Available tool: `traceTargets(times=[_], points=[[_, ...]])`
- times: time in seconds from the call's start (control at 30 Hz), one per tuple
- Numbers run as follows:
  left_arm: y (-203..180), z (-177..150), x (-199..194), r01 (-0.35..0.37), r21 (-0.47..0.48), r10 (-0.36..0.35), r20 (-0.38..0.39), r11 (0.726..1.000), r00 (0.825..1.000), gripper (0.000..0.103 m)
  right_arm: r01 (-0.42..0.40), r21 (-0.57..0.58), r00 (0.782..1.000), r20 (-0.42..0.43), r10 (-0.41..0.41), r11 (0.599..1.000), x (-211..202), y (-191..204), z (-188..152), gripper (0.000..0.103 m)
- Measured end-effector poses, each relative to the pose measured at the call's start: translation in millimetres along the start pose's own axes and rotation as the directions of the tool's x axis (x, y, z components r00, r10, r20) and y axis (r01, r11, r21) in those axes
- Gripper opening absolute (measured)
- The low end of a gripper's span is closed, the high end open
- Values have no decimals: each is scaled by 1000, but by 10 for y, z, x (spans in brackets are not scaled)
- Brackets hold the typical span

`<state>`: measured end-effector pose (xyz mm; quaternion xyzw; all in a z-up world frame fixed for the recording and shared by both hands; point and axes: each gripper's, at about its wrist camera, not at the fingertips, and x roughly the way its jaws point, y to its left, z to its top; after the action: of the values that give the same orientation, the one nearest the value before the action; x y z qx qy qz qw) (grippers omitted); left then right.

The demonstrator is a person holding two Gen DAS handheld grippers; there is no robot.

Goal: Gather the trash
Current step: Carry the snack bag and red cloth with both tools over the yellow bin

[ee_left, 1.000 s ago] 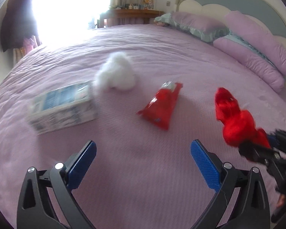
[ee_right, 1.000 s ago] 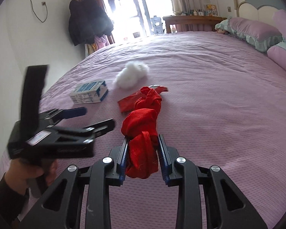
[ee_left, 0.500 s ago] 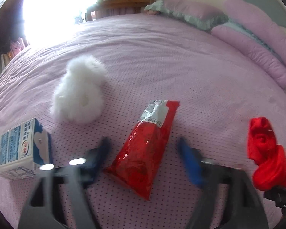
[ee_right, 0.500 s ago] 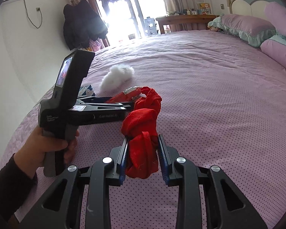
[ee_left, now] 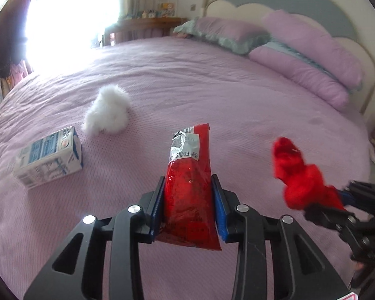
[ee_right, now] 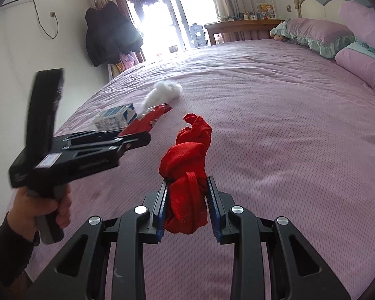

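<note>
Bed-top litter, two items gripped

Left gripper (ee_left: 188,195): jaws closing on a red snack wrapper (ee_left: 189,175), long axis running away from the camera, torn silver end farthest. Right gripper (ee_right: 187,200): clamped narrow on a twisted red cloth (ee_right: 187,160), lengthwise along the fingers. On the purple bedspread (ee_left: 212,87) beyond the wrapper, to its left: milk carton (ee_left: 48,156) on its side, white fluffy ball (ee_left: 107,113).

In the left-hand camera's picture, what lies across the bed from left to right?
Milk carton → white fluffy ball → red snack wrapper, between the closing jaws of the left gripper → red cloth in the right gripper.
</note>
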<state>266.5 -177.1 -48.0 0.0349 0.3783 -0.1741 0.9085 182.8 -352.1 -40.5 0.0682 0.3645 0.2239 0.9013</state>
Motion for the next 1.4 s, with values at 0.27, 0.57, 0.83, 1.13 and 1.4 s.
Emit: traceTargets(times=[0.27,0.57,0.83,1.13,1.4], points=[[-458,-393,-653,70,60,-73,44,996,996,35,11,4,999,31,-11,1000,-600,58,-274,28],[-1133,-892,-1125,177,170,-187,46,969,981,35,71,47,993,94,-76,996,-1407,8,-840,28],[-1933,-1451,-1149,372,214,-363,-84,903,928,36,172,189,977,89,-192,967,-2159,-268,-1763,29],[-2892,-2159,-843,513,261,-441,-289,818,850,36,302,398,942,13,-335,866,-2734,-698,-2741,29],[-3497,-2651,-445,567,271,-419,-449,778,789,36,325,518,939,-77,-335,791,-2777,-988,-3424,29]])
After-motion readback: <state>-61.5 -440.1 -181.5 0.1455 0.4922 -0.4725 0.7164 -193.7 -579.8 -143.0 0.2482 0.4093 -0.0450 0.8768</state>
